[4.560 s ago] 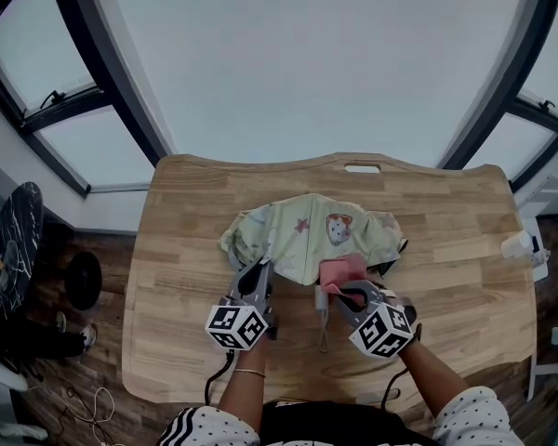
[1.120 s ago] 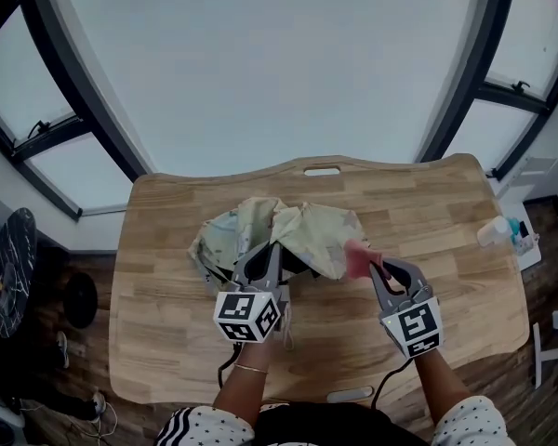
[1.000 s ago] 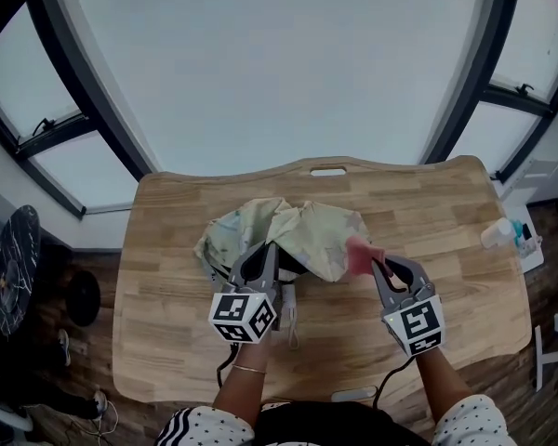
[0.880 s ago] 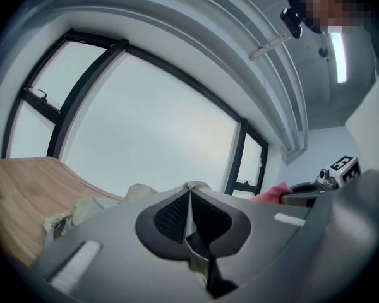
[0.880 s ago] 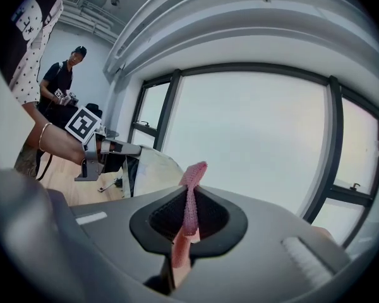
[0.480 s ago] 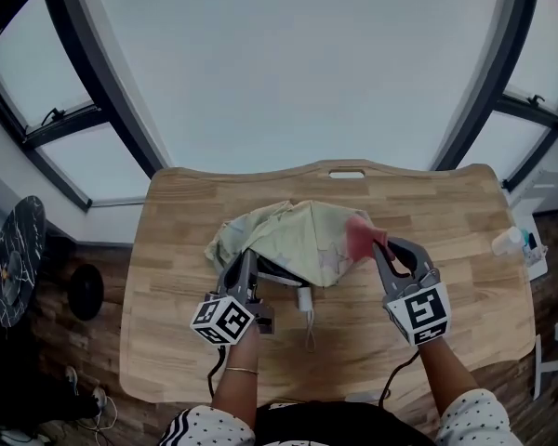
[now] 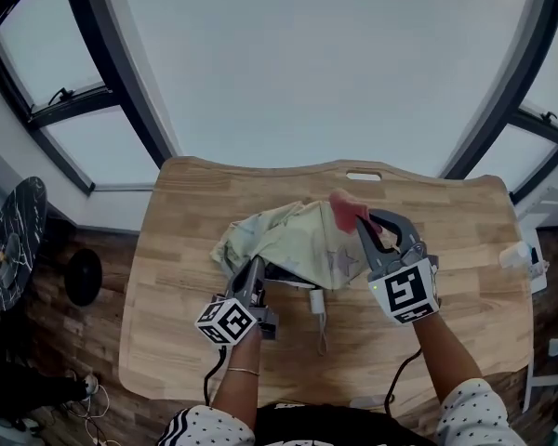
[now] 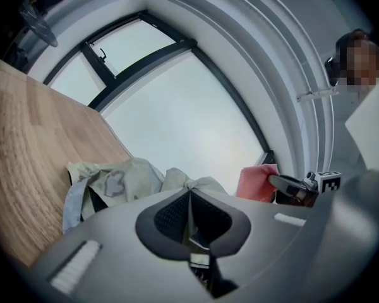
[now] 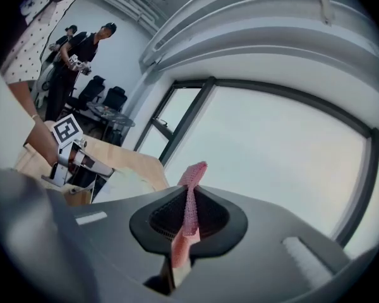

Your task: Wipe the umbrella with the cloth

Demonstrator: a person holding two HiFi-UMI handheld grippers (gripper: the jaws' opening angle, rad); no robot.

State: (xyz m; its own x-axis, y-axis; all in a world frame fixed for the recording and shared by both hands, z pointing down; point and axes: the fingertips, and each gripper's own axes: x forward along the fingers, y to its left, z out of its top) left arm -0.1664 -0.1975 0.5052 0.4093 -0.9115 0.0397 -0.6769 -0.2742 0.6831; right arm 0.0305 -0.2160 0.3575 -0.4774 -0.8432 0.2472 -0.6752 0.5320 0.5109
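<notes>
pink cloth point(image 7: 347, 209) sits pinched in the closed jaws of the right gripper point(image 7: 361, 223), beside the pale green umbrella point(image 7: 293, 240). jaws of the left gripper point(image 7: 257, 268) clamp the umbrella's near edge.

fabric umbrella point(image 7: 288, 240), nubbly cloth point(image 7: 346, 210), wood table point(image 7: 172, 333)

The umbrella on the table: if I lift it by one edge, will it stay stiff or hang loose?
Probably loose: the umbrella lies crumpled in folds and bunches where the left claw pinches it. It likely will not roll, being a wide slack heap on the table. Its handle may dangle and swing.
</notes>
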